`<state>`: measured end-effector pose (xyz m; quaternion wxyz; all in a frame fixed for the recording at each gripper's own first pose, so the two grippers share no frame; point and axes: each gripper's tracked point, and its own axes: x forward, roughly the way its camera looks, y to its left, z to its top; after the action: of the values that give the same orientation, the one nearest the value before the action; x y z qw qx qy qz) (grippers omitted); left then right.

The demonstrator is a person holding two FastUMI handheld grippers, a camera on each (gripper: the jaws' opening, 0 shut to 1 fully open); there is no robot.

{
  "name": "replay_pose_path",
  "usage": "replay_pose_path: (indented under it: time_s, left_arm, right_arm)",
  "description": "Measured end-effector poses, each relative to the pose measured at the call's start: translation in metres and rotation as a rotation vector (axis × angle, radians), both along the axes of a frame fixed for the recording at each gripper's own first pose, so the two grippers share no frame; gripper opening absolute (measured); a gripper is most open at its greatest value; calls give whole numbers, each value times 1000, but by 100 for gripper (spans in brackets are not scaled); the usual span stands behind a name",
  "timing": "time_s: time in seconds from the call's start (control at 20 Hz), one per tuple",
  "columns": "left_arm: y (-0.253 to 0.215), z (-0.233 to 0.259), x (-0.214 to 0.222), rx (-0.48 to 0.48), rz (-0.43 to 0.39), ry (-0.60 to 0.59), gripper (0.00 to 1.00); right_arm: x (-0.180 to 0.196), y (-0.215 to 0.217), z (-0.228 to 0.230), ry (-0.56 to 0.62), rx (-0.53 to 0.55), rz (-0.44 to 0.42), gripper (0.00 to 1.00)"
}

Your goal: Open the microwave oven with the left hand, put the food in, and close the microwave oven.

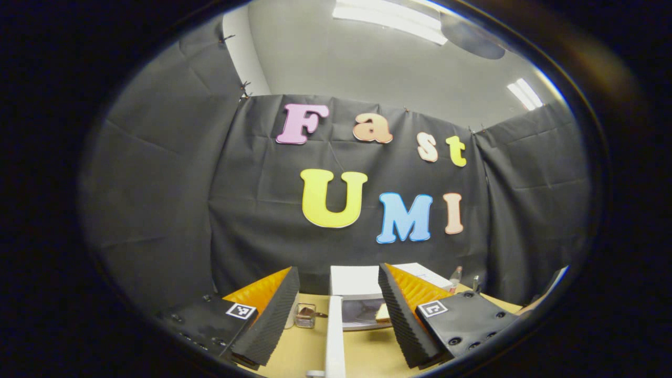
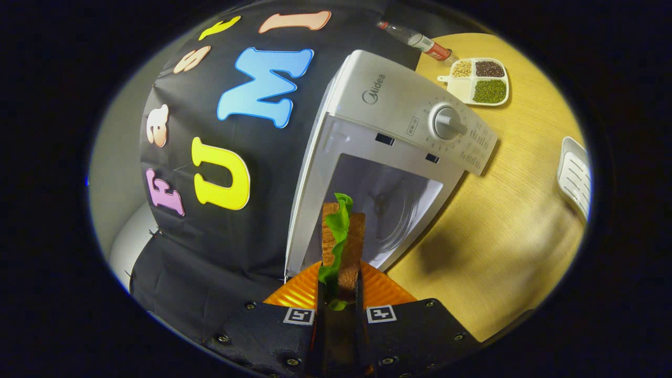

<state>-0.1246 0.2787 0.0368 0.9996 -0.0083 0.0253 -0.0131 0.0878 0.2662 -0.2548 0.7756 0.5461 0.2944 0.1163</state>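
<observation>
The white microwave (image 2: 388, 105) stands on the wooden table with its door swung open and its cavity (image 2: 391, 202) bare. My right gripper (image 2: 340, 278) is shut on a sandwich (image 2: 344, 236) of two toast slices with green lettuce, held just in front of the cavity mouth. In the left gripper view the microwave (image 1: 354, 279) sits straight ahead, and its open door (image 1: 335, 336) comes edge-on towards me. A corner of the sandwich (image 1: 382, 313) shows at the cavity opening. My left gripper (image 1: 337, 269) is open, one finger on each side of the door edge, touching nothing.
A small glass cup (image 1: 304, 315) stands left of the door. Behind the microwave lie a bottle (image 2: 415, 37) and a divided tray of beans (image 2: 480, 79). A white slotted rack (image 2: 575, 176) sits at the table's right. The dial (image 2: 446, 123) sticks out from the control panel.
</observation>
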Motion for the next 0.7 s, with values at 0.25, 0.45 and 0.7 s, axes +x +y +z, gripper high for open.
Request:
replay_pose_path:
  time_s: [0.25, 0.45, 0.7]
  left_arm:
    - [30, -10, -6, -29, 46, 18, 96]
    - [56, -21, -8, -21, 89, 50, 97]
    - [84, -32, -8, -11, 133, 89, 96]
  right_arm:
    - [43, 12, -25, 16, 35, -159, 22]
    - [78, 22, -45, 45, 91, -312, 22]
    - [111, 42, -73, 81, 127, -419, 22]
